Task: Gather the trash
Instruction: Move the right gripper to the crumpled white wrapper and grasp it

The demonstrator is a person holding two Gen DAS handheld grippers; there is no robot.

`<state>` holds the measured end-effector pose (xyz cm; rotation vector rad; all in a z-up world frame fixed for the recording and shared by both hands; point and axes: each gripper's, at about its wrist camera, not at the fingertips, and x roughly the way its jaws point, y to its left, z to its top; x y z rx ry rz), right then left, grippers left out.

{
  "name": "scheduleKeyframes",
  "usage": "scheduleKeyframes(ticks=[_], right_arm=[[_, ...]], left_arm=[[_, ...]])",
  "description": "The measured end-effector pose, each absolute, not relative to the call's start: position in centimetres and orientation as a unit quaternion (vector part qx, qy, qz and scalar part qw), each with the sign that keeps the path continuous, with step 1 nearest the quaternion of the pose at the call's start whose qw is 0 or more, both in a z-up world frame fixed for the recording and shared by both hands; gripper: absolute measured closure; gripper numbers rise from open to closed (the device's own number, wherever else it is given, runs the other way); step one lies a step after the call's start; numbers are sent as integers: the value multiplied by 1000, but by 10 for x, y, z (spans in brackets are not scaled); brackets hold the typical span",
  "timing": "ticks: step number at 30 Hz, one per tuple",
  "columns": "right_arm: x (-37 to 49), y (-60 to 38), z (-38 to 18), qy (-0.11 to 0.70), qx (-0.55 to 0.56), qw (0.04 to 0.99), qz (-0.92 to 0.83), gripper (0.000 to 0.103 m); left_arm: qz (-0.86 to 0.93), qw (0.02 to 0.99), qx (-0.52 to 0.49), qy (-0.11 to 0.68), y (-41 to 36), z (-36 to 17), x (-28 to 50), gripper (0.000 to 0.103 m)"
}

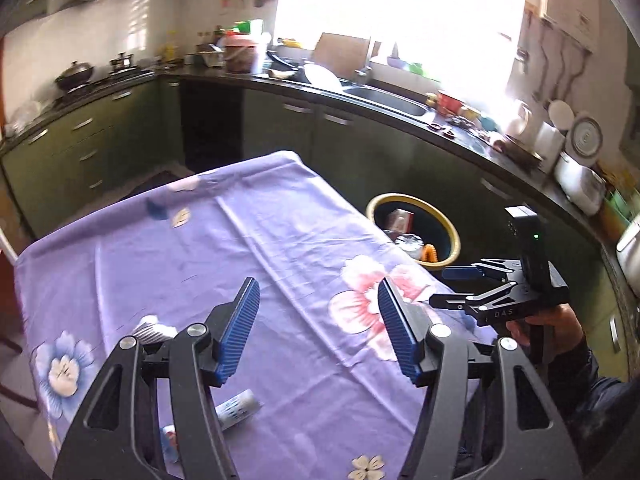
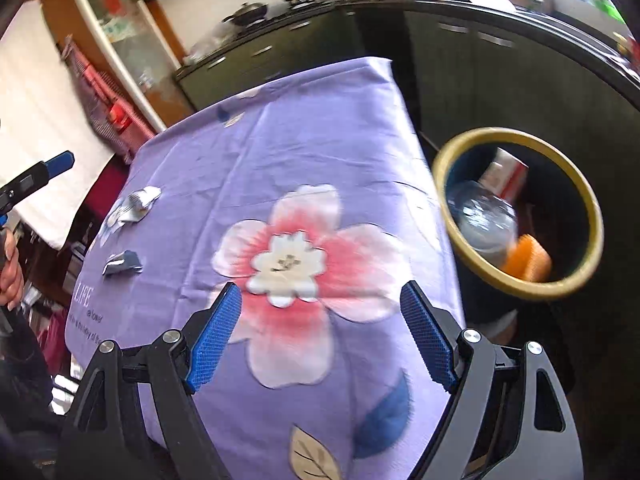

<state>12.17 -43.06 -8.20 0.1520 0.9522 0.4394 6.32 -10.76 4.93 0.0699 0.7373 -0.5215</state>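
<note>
A table under a purple flowered cloth [image 1: 200, 248] [image 2: 304, 136] carries the trash. A crumpled silver wrapper [image 1: 154, 330] and a white tube [image 1: 238, 408] lie near my left gripper [image 1: 316, 292], which stands open above the cloth with nothing between its fingers. In the right wrist view two crumpled wrappers [image 2: 138, 202] [image 2: 122, 262] lie near the table's left edge. My right gripper [image 2: 320, 292] [image 1: 448, 286] is open and empty over the pink flower, near the edge beside the bin. The yellow-rimmed bin [image 1: 414, 199] [image 2: 516, 136] on the floor holds a carton, a clear bottle and something orange.
Dark green kitchen cabinets with a black counter [image 1: 280, 84] wrap around behind the table, carrying a sink [image 1: 384, 98], pots and dishes. A narrow floor gap separates table and cabinets. One finger [image 2: 60, 162] of the left gripper and a hand [image 2: 10, 276] show at the left edge.
</note>
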Motion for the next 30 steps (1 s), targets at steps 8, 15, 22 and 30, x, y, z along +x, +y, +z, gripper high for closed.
scheduleKeyframes(ticks=[8, 15, 22, 30], right_arm=[[159, -287, -56, 446, -34, 815, 369, 22], [206, -175, -54, 443, -64, 766, 461, 22], [254, -107, -74, 521, -36, 721, 455, 17], [257, -59, -92, 554, -94, 729, 391, 13]], left_arm=[[-143, 931, -6, 337, -4, 51, 37, 40], [-124, 937, -32, 326, 33, 49, 10, 39], [-114, 937, -41, 328, 47, 42, -6, 37], [-122, 933, -45, 335, 51, 32, -8, 37]])
